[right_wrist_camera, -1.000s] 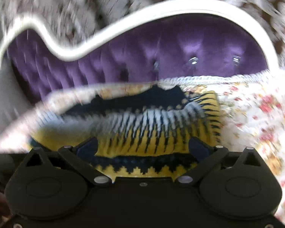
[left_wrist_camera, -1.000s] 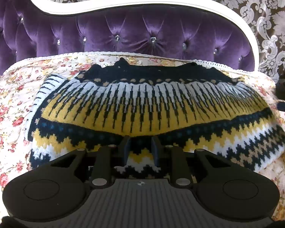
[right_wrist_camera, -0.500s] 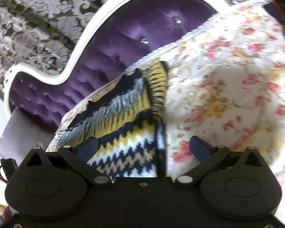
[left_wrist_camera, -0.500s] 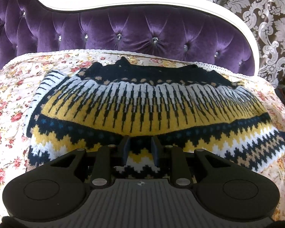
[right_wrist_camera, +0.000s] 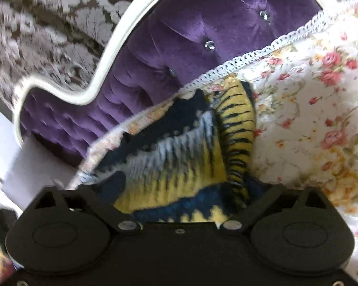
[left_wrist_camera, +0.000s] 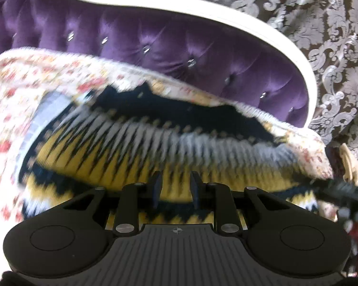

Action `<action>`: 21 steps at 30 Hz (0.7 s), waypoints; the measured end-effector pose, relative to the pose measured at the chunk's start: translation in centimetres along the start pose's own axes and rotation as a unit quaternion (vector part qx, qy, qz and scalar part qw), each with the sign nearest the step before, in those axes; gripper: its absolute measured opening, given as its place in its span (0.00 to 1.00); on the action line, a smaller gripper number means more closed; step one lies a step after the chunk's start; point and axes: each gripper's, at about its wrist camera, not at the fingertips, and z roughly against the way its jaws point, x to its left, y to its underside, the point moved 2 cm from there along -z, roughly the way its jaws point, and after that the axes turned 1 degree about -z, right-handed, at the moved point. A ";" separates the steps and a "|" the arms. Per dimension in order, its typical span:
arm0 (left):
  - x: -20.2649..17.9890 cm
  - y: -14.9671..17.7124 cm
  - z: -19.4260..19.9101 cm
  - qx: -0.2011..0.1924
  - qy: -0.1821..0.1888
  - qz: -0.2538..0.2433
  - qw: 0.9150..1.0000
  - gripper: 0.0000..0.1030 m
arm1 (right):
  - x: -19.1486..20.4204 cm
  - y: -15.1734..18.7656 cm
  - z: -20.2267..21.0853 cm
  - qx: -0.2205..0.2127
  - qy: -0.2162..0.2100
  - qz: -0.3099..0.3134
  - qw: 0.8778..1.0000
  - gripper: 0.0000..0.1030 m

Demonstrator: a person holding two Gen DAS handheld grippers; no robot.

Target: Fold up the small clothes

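Left wrist view: the left gripper [left_wrist_camera: 175, 187] has its fingers drawn close, pinching the near edge of the knitted sweater [left_wrist_camera: 155, 152], which lies on the flowered bedspread [left_wrist_camera: 9, 109] before the purple headboard [left_wrist_camera: 155, 40]. The frame is blurred, so the grip is likely but not certain. In the right wrist view, the right gripper [right_wrist_camera: 191, 190] is spread wide over the sweater's [right_wrist_camera: 179, 164] folded end.

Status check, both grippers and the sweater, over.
Left gripper shut on sweater hem. Right gripper open, over sweater. Sweater on floral cover. Nothing in the way.
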 end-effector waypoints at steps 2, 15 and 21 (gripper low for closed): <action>-1.4 -1.0 -0.9 -0.002 0.003 -0.024 1.000 0.24 | -0.8 0.0 0.4 -0.002 0.026 -0.005 1.000 0.40; -4.2 -1.2 -7.2 0.044 -0.059 -0.086 0.994 0.24 | -2.1 -0.1 0.9 -0.003 -0.077 -0.061 0.995 0.67; -1.6 -2.2 -4.5 0.035 -0.014 -0.019 0.999 0.23 | 1.2 -0.1 -1.0 0.012 -0.061 -0.009 0.998 1.00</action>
